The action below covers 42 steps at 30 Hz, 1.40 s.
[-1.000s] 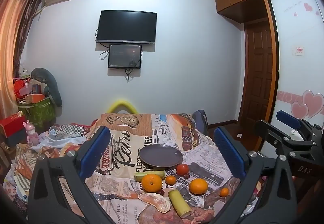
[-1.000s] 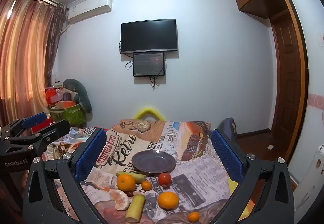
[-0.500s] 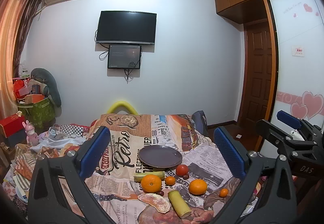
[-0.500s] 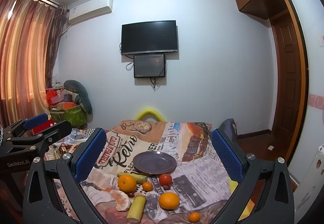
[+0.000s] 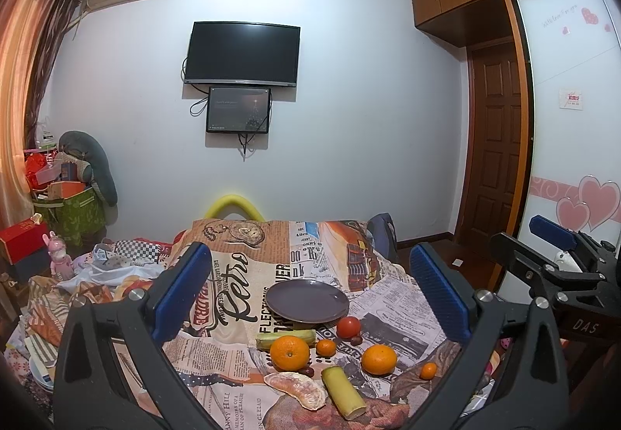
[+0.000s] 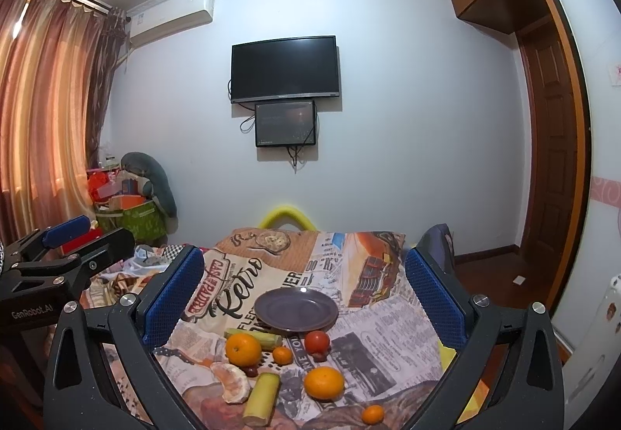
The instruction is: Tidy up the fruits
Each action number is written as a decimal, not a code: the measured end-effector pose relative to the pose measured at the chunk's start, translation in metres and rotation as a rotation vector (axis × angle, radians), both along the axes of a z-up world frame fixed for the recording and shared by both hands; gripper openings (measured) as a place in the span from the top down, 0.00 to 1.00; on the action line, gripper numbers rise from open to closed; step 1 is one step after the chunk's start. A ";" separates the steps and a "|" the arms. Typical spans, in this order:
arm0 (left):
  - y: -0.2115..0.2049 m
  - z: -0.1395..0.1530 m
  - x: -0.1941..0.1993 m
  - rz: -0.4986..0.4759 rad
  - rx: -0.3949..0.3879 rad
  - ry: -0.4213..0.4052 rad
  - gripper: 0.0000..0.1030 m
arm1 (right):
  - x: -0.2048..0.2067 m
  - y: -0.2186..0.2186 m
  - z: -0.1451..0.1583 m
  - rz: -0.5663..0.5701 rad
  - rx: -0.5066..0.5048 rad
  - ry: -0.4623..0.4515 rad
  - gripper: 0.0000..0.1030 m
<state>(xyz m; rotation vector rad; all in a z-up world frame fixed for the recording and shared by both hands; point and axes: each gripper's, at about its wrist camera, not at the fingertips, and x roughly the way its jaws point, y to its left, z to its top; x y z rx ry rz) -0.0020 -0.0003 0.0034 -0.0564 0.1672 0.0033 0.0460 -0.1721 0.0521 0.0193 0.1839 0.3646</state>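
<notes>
A dark purple plate (image 5: 307, 301) (image 6: 296, 309) lies empty on a table under a newspaper-print cloth (image 5: 248, 270). In front of it lie two large oranges (image 5: 289, 352) (image 5: 379, 359), two small tangerines (image 5: 325, 347) (image 5: 428, 370), a red tomato (image 5: 348, 326), a peeled citrus segment (image 5: 296, 385) and two pale green cane pieces (image 5: 343, 387) (image 5: 286, 337). My left gripper (image 5: 310, 298) is open and empty, held above and short of the fruit. My right gripper (image 6: 302, 298) is also open and empty, off to the right of the left one.
A yellow chair back (image 5: 234, 205) rises behind the table's far edge. Clutter, boxes and a green bag (image 5: 70, 212) fill the left side. A wooden door (image 5: 493, 142) and wardrobe stand at the right. The other gripper shows at each view's edge (image 5: 559, 274) (image 6: 58, 259).
Both grippers have lifted and tilted very slightly; the fruit and plate sit a touch lower in the views. Nothing on the table has moved.
</notes>
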 end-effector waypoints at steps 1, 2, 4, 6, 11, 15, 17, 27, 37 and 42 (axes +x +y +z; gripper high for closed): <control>0.000 0.000 0.000 0.000 0.000 0.000 0.00 | 0.000 0.000 0.000 0.002 0.000 0.001 0.00; 0.000 0.000 0.000 0.001 0.000 0.000 0.00 | 0.001 0.000 0.000 0.003 0.000 0.001 0.00; 0.000 0.000 0.000 0.001 0.000 -0.001 0.00 | 0.000 -0.001 0.000 0.003 0.001 0.000 0.00; 0.000 0.000 0.000 0.000 0.000 -0.001 0.00 | 0.001 0.000 0.000 0.004 0.001 0.000 0.00; 0.000 0.000 -0.001 0.000 -0.001 -0.001 0.00 | 0.001 0.000 0.000 0.004 -0.001 -0.001 0.00; 0.000 0.000 0.000 0.000 -0.001 0.000 0.00 | 0.000 0.000 0.000 0.002 -0.003 -0.002 0.00; 0.000 0.000 0.000 0.000 -0.001 0.000 0.00 | 0.000 -0.001 0.001 0.003 -0.003 -0.004 0.00; 0.000 0.003 0.000 -0.002 -0.004 -0.001 0.00 | 0.003 0.001 0.002 0.004 -0.011 0.001 0.00; 0.000 0.003 0.001 -0.001 -0.005 -0.002 0.00 | 0.003 0.002 0.002 0.006 -0.011 0.003 0.00; 0.000 0.003 0.001 -0.002 -0.005 -0.001 0.00 | 0.002 0.003 0.001 0.009 -0.007 0.008 0.00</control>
